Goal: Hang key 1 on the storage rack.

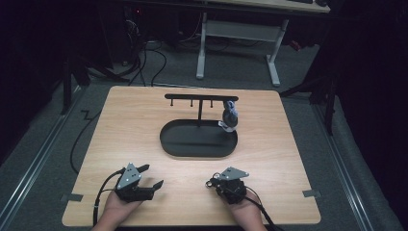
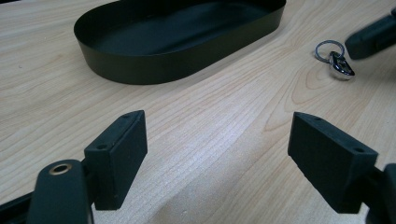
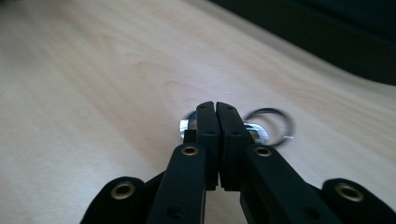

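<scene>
left claw (image 2: 217, 158): spread wide over table (image 2: 224, 121) | right claw (image 3: 216, 116): closed, tips at keyring (image 3: 271, 126), grip unclear

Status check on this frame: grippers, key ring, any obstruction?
Left gripper open, idle. Right gripper shut at key ring on table; grip unclear. Nothing in the way.

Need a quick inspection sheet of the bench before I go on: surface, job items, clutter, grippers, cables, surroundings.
Surface: wooden table, tape tabs at its near corners.
Job's things: key ring with metal clip on the table; black oval tray with hook rack, a grey keychain hanging there.
Clutter: nothing seen.
Grippers: left gripper open, holding nothing; right gripper shut at the clip, hold unclear.
Cables: one trails from each gripper.
Surroundings: white desk frame, floor cables.
</scene>
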The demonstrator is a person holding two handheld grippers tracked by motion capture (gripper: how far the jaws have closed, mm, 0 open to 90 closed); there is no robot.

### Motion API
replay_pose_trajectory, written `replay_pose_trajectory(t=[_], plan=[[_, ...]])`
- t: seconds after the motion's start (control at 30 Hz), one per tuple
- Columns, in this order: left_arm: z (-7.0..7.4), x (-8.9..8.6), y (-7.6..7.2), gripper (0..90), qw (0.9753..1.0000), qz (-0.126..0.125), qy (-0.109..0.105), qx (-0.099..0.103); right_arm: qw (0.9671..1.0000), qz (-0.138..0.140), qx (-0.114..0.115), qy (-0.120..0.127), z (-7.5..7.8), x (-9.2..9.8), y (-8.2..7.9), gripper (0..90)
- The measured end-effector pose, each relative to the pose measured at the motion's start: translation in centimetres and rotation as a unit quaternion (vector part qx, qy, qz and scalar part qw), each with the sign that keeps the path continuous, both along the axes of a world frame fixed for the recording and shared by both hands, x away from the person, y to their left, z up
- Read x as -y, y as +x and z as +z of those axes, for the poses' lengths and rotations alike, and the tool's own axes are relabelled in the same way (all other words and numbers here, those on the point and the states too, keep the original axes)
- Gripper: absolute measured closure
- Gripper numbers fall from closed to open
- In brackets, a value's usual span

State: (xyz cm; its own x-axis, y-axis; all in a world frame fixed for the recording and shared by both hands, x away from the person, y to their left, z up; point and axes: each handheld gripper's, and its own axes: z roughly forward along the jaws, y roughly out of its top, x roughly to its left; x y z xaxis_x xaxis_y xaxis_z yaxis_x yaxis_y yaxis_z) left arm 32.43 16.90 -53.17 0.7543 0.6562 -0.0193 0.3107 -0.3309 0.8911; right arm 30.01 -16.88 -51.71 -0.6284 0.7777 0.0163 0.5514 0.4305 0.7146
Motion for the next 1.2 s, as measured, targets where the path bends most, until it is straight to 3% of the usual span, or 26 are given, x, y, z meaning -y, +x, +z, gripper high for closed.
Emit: replay_pose_trajectory(t=[0.17,0.23,0.27,0.33,0.43,0.53,0.77,0.87,0.93,0.97,1.1,1.13,1.2], plan=[[0.0,0.0,0.0,20.6,1.0,-0.001,-0.001,0.0,0.9997,0.023,-0.008,0.004,-0.5,-1.1,-0.6,87.8],[0.0,0.0,0.0,20.7,1.0,-0.001,0.001,-0.001,0.9997,0.023,0.003,0.002,-0.2,-1.8,-0.4,85.6],[0.0,0.0,0.0,20.7,1.0,0.0,0.002,-0.001,0.9996,0.023,0.017,0.003,0.2,-2.5,0.3,84.3],[0.0,0.0,0.0,20.7,1.0,0.0,0.002,0.0,0.9996,0.012,0.024,-0.009,0.3,-2.8,1.2,84.3],[0.0,0.0,0.0,20.7,1.0,-0.001,0.0,-0.001,0.9999,-0.001,0.007,-0.011,0.0,-2.6,2.7,84.4],[0.0,0.0,0.0,20.7,1.0,-0.002,0.0,-0.002,0.9997,0.006,-0.007,-0.021,-0.4,-2.5,3.0,84.4],[0.0,0.0,0.0,20.8,1.0,-0.002,0.001,-0.002,0.999,0.028,-0.015,-0.031,-0.2,-1.9,0.9,83.7],[0.0,0.0,0.0,20.8,1.0,-0.003,0.0,-0.002,0.9986,0.03,-0.022,-0.038,-0.2,-0.4,-0.8,82.5],[0.0,0.0,0.0,20.9,1.0,-0.003,0.0,-0.002,0.9986,0.028,-0.02,-0.041,-0.1,-0.1,-1.1,82.3],[0.0,0.0,0.1,21.0,1.0,-0.004,0.001,-0.003,0.9988,0.014,-0.02,-0.042,0.0,1.3,-1.9,81.7],[0.0,0.1,0.1,21.0,1.0,-0.004,0.003,-0.004,0.9996,-0.009,-0.012,-0.026,0.4,2.9,-2.5,79.6],[0.0,0.1,0.1,21.1,1.0,-0.004,0.004,-0.003,0.9994,-0.027,0.006,-0.023,0.8,3.9,-3.1,77.1],[0.0,0.1,0.1,21.1,1.0,-0.004,0.004,-0.003,0.9986,-0.037,0.025,-0.027,0.9,4.6,-3.6,72.8]])
